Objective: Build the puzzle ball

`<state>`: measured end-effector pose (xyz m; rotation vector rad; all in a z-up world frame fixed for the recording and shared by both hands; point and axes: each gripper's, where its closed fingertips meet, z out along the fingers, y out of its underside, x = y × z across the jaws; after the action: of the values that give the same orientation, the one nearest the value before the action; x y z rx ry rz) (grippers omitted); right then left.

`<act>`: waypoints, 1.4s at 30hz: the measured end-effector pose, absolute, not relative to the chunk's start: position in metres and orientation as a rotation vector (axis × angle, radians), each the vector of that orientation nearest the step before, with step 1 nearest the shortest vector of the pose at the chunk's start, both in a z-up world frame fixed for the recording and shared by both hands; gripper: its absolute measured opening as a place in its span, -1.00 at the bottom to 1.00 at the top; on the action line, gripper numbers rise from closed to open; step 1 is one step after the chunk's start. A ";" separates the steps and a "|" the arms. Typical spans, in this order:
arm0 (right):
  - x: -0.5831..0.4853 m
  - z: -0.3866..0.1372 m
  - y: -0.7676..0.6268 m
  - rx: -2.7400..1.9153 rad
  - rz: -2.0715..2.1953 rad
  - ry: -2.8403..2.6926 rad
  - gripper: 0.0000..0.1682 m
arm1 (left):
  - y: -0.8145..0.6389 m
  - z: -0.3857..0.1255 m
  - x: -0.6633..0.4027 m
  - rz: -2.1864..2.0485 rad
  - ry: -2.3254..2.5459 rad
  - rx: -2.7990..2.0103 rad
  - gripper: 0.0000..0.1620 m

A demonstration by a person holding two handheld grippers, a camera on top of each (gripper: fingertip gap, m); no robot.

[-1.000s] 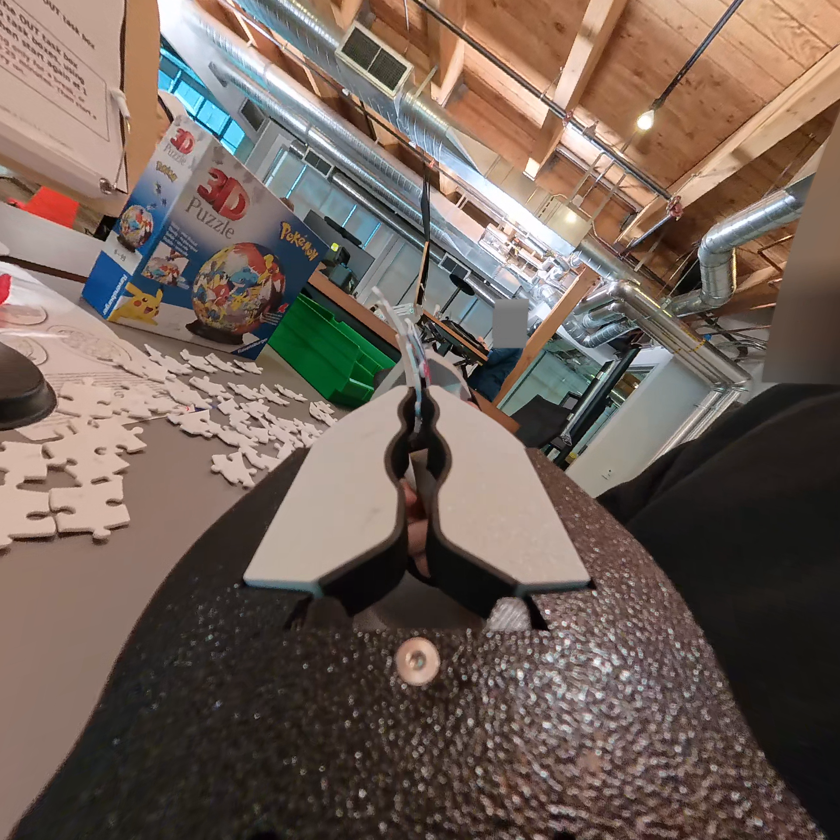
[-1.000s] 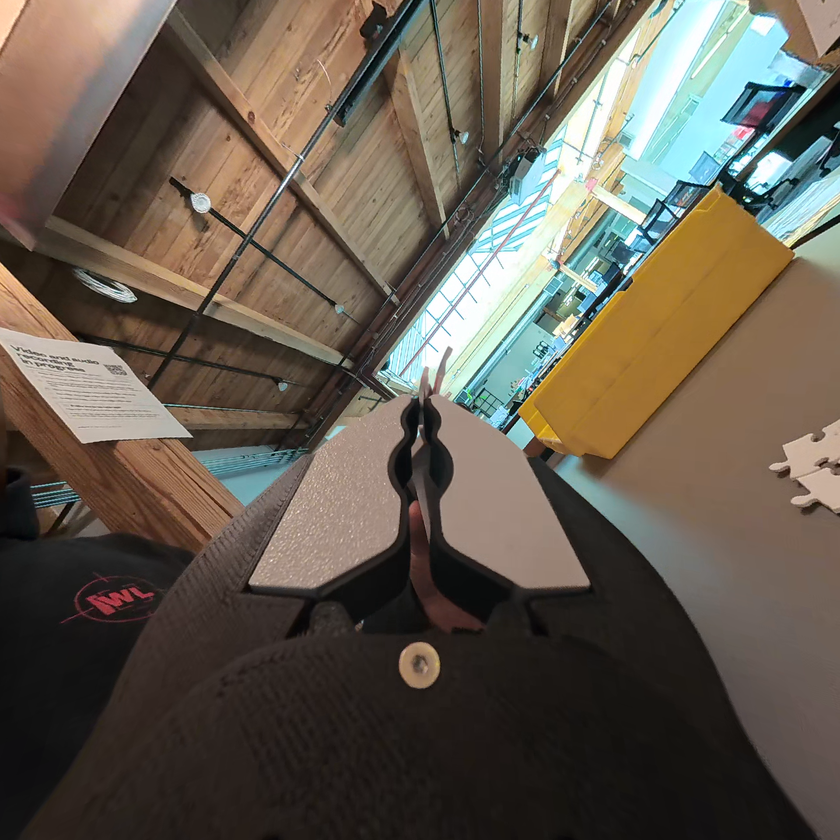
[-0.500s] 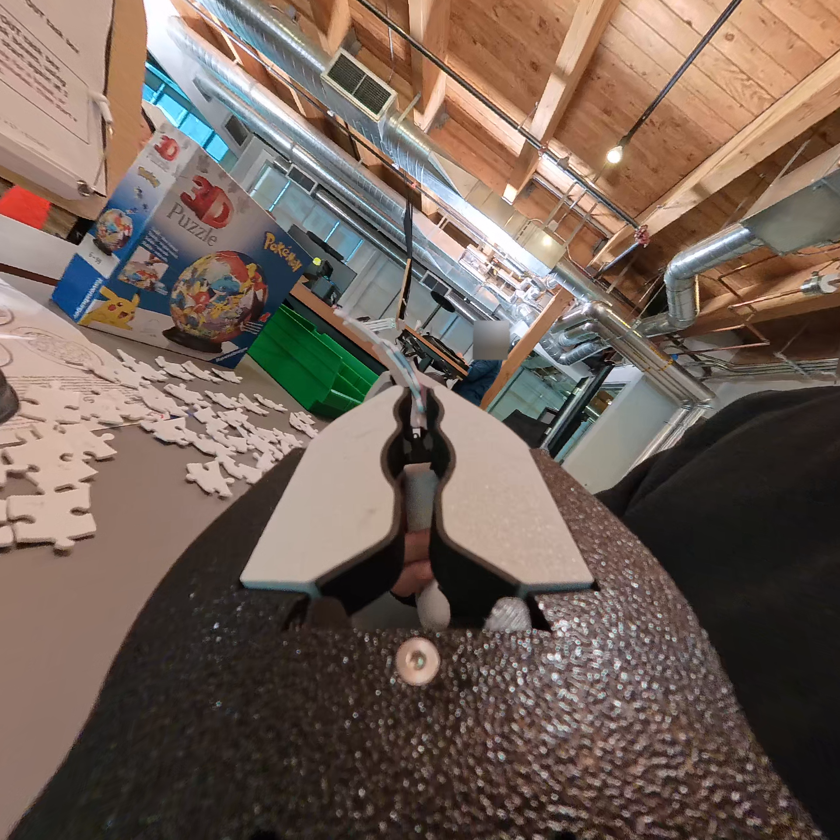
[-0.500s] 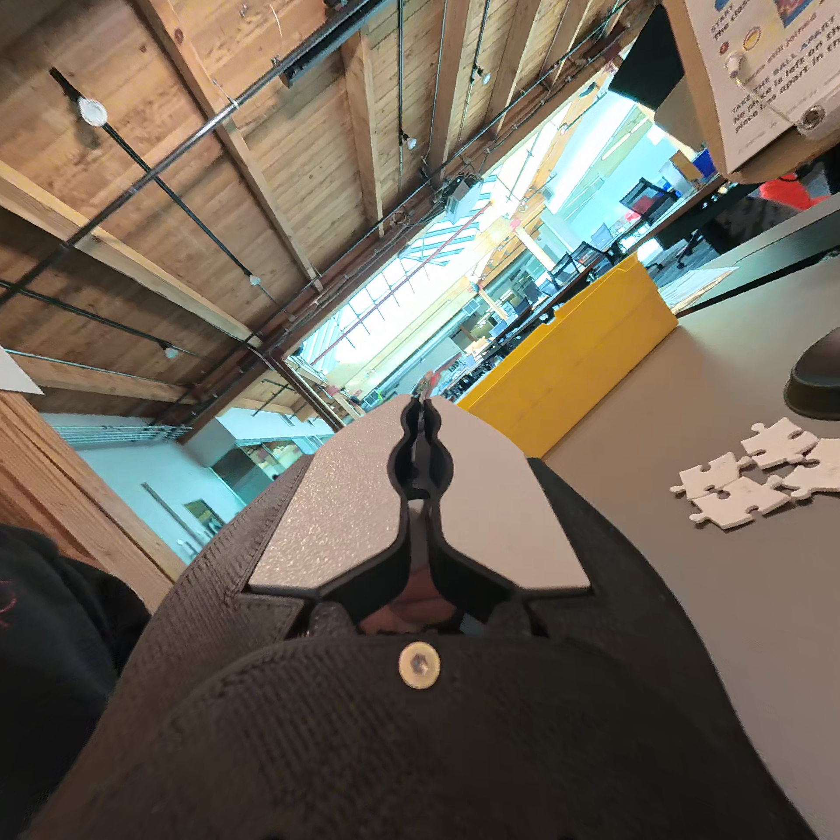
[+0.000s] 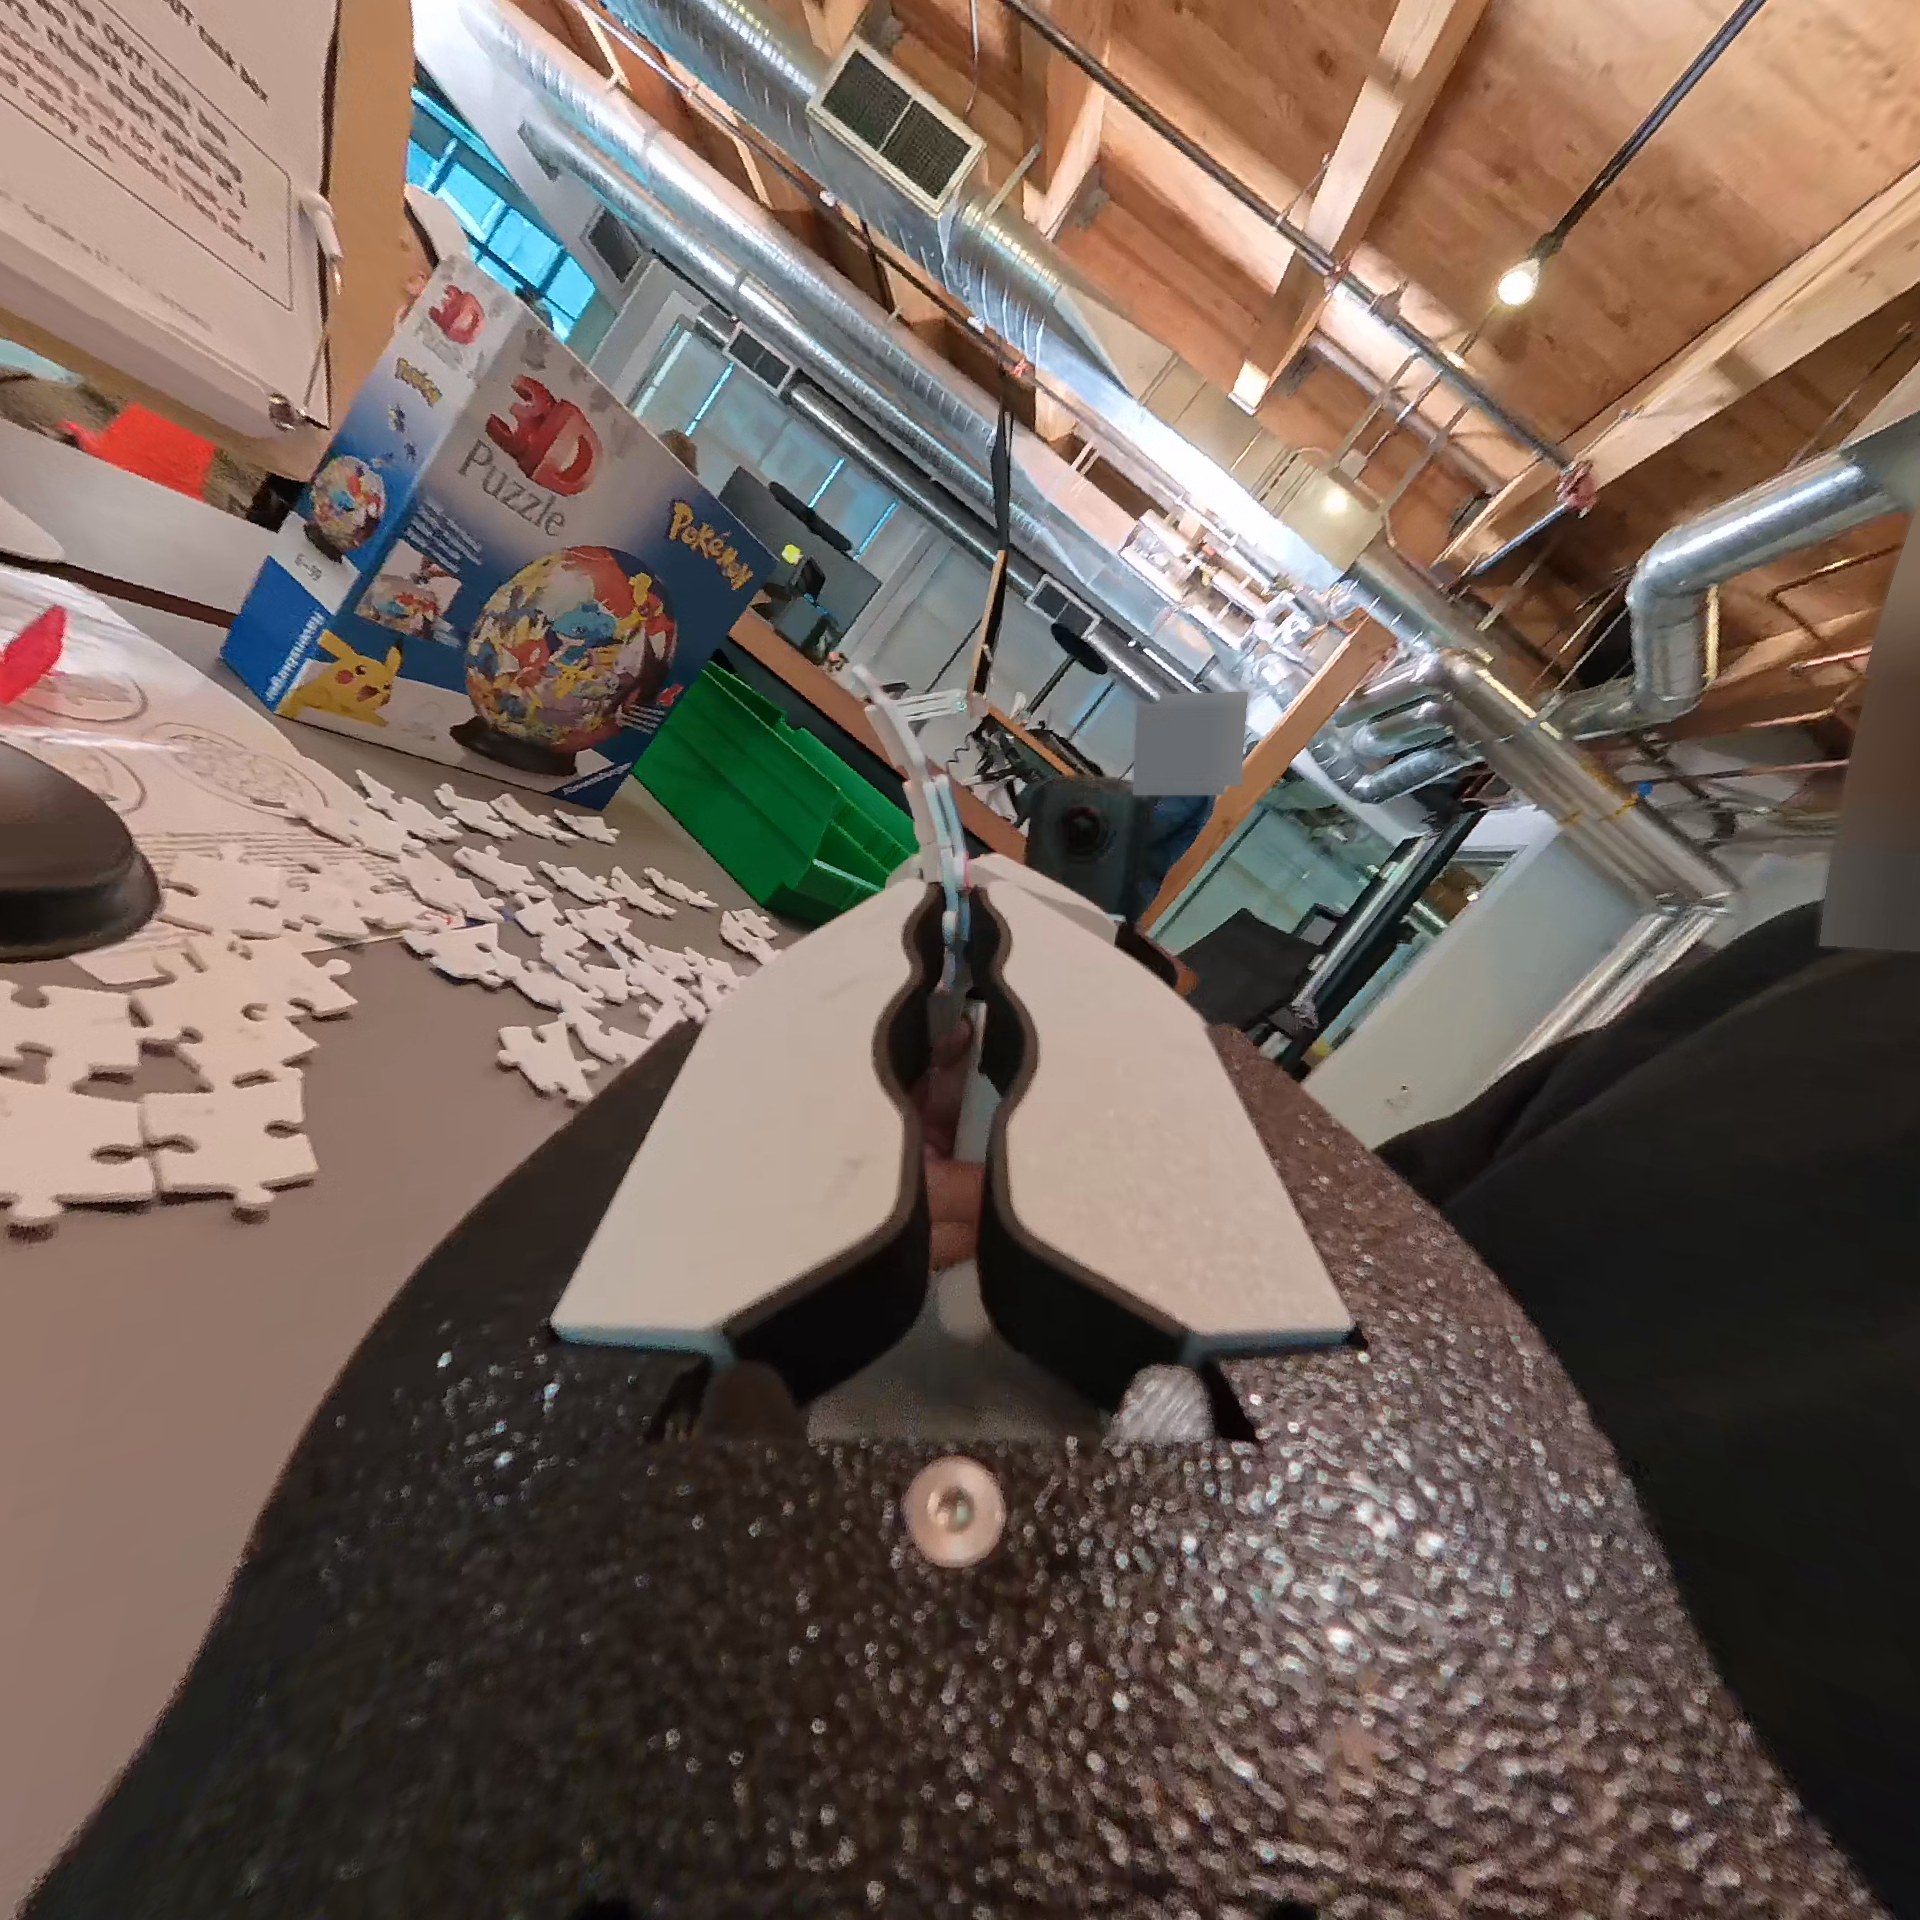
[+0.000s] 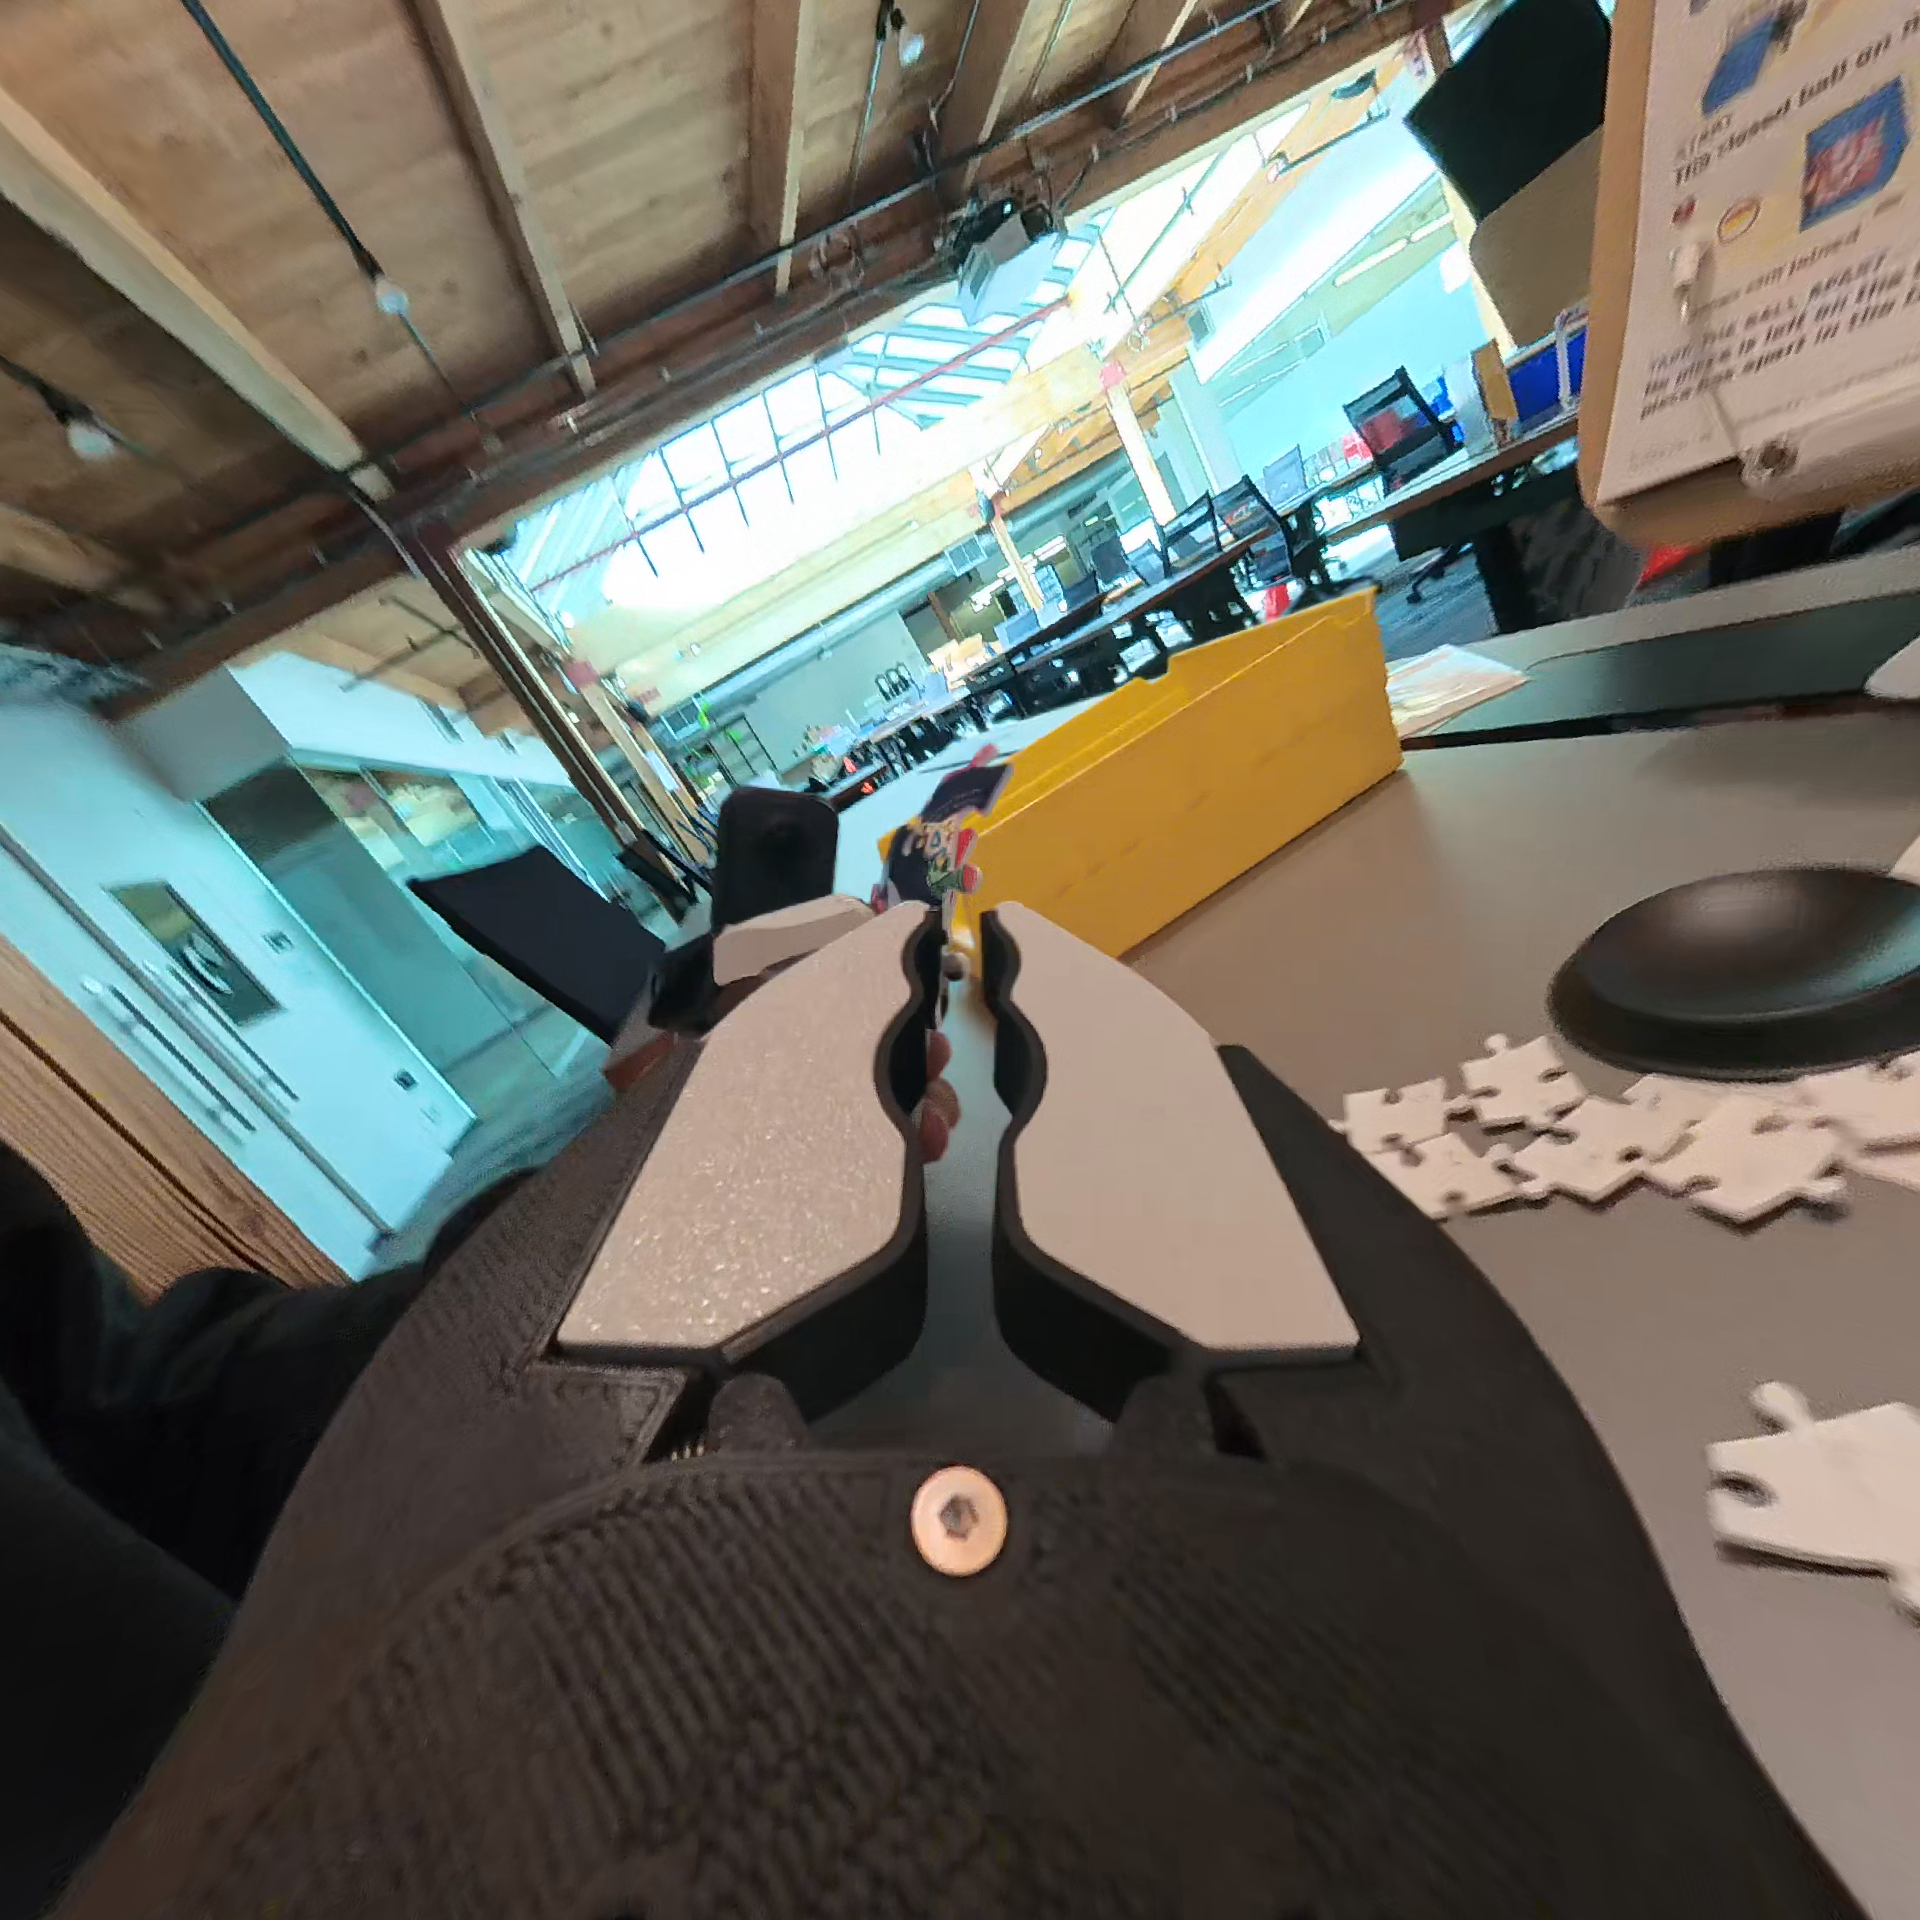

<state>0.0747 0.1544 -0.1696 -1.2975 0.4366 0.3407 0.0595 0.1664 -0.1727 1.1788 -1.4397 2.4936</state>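
Observation:
My left gripper point(image 5: 954, 902) is shut on a short strip of joined puzzle pieces point(image 5: 928, 771) that stands edge-on above its tips. In the right wrist view the same pieces point(image 6: 938, 844) show their coloured face just beyond my right gripper point(image 6: 962, 927), whose jaws stand a little apart. A thin white edge sits in that gap; I cannot tell if it is touched. The left gripper's fingers point(image 6: 781, 937) meet mine from the left. Loose white pieces point(image 5: 488, 914) lie face down on the grey table point(image 5: 208, 1299). The right gripper's black camera point(image 5: 1081, 831) shows behind the left tips.
The puzzle box point(image 5: 499, 613) stands at the back left with green bins point(image 5: 769, 790) beside it. A black round stand point(image 6: 1745, 966) sits among loose pieces point(image 6: 1558, 1132). A yellow bin point(image 6: 1174, 790) lies ahead of the right gripper. A person's dark sleeve point(image 5: 1662, 1299) is at right.
The right gripper has swung down from the ceiling toward the table and the left gripper, and its jaws have parted. The left gripper stays shut on its pieces.

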 end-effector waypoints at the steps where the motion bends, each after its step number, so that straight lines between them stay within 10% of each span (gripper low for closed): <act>1: 0.076 -0.166 0.152 -1.322 0.301 0.400 -0.91 | 0.169 -0.172 0.060 2.495 -1.456 1.190 -0.96; 27: 0.063 -0.167 0.173 -1.654 0.429 0.205 -0.61 | 0.169 -0.176 0.054 2.520 -1.937 1.084 -0.96; 42: 0.057 -0.154 0.176 -1.413 0.777 0.369 -0.90 | 0.173 -0.162 0.049 2.629 -1.725 0.985 -0.96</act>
<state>0.0568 0.1763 -0.1544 -1.4129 0.3690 0.7771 0.0485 0.1731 -0.1617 0.9849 -1.7255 2.6292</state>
